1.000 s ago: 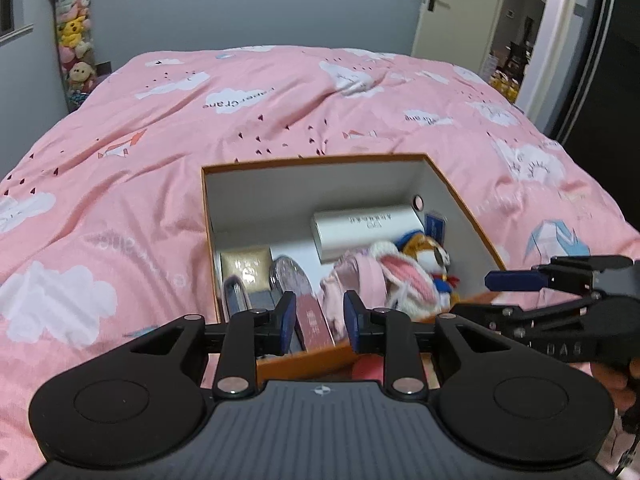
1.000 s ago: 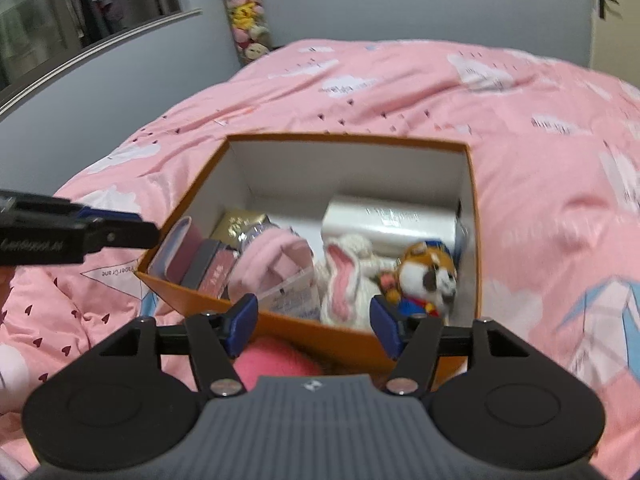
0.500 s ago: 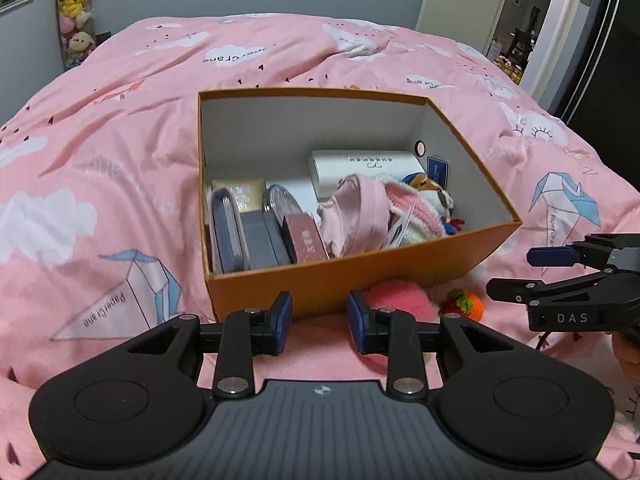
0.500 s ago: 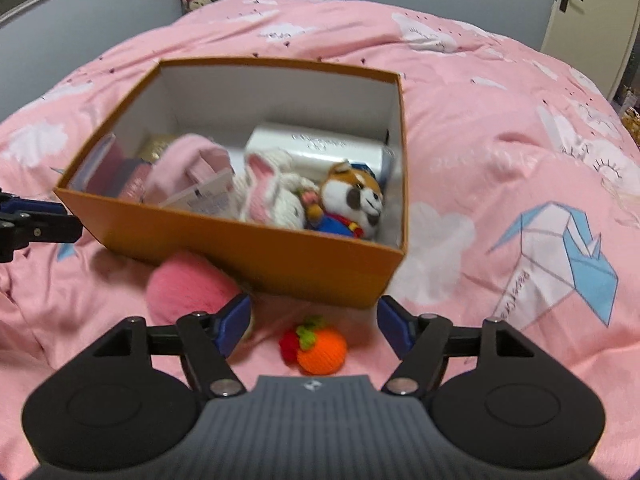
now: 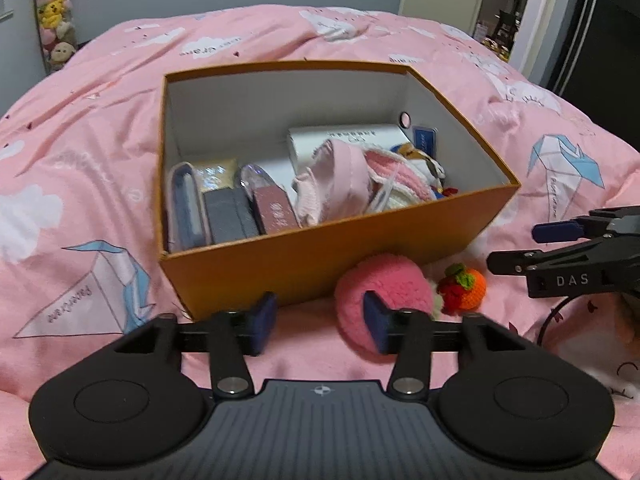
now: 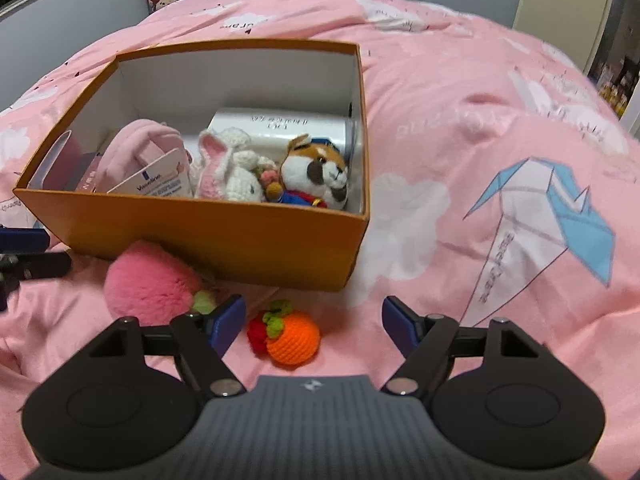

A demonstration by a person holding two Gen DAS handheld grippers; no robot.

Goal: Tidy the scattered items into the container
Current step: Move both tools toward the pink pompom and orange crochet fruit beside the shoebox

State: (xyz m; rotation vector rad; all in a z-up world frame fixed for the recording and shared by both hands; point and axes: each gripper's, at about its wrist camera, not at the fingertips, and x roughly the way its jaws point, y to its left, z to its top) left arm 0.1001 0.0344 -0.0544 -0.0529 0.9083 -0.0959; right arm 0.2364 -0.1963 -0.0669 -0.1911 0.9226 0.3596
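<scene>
While most items are already lying in the orange box [image 6: 224,240], you are spreading both empty grippers, left gripper [image 5: 316,326] and right gripper [image 6: 312,322], over the pink plush [image 5: 380,288] and orange toy [image 6: 292,340] lying just outside its front wall.

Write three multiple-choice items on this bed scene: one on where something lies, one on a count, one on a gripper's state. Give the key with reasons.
1. Where is the crocheted orange?
A. inside the box
B. on the quilt in front of the box
C. between shut jaws

2. How many loose toys lie on the quilt outside the orange box?
A. none
B. two
C. four

3. What is between the pads of the left gripper?
A. nothing gripped; the jaws are apart
B. the white carton
C. the box wall

Key: 1 B, it sits on the bedding just short of the box's near wall. 2 B, only the fluffy pink ball and the crocheted orange lie outside. 3 A, the jaws are opening and hold nothing, the pink ball lying just beyond one pad.
</scene>
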